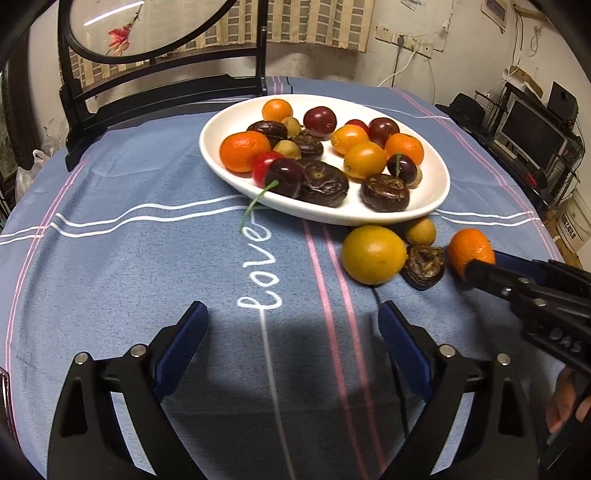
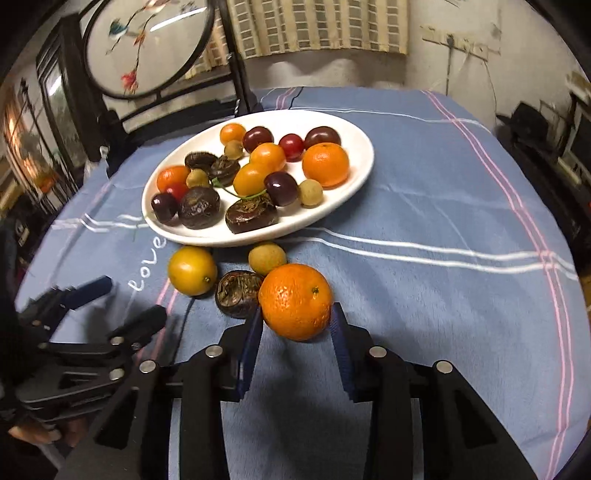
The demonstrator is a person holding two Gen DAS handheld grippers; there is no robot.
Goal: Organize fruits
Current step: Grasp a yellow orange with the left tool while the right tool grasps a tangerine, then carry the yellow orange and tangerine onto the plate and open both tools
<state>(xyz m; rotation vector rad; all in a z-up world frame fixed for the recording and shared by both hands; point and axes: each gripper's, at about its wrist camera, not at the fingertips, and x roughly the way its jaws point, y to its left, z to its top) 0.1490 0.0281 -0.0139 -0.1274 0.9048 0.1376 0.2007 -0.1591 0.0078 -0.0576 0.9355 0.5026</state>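
A white oval plate [image 1: 424,206] [image 2: 347,192] on the blue cloth holds several oranges, cherries, dark water chestnuts and small tan fruits. In front of it on the cloth lie a yellow-orange fruit [image 1: 373,254] [image 2: 192,271], a dark water chestnut [image 1: 423,266] [image 2: 236,293] and a tan longan [image 1: 421,230] [image 2: 267,257]. My right gripper [image 2: 295,317] [image 1: 476,264] is shut on an orange mandarin [image 2: 295,301] [image 1: 471,251] next to the chestnut. My left gripper [image 1: 291,321] [image 2: 129,301] is open and empty over the cloth, nearer than the loose fruits.
A black stand with a round embroidered screen [image 1: 147,33] [image 2: 147,48] stands behind the plate at the table's far left. The blue striped tablecloth [image 1: 147,258] covers the table. Shelves and electronics [image 1: 532,133] stand beyond the right edge.
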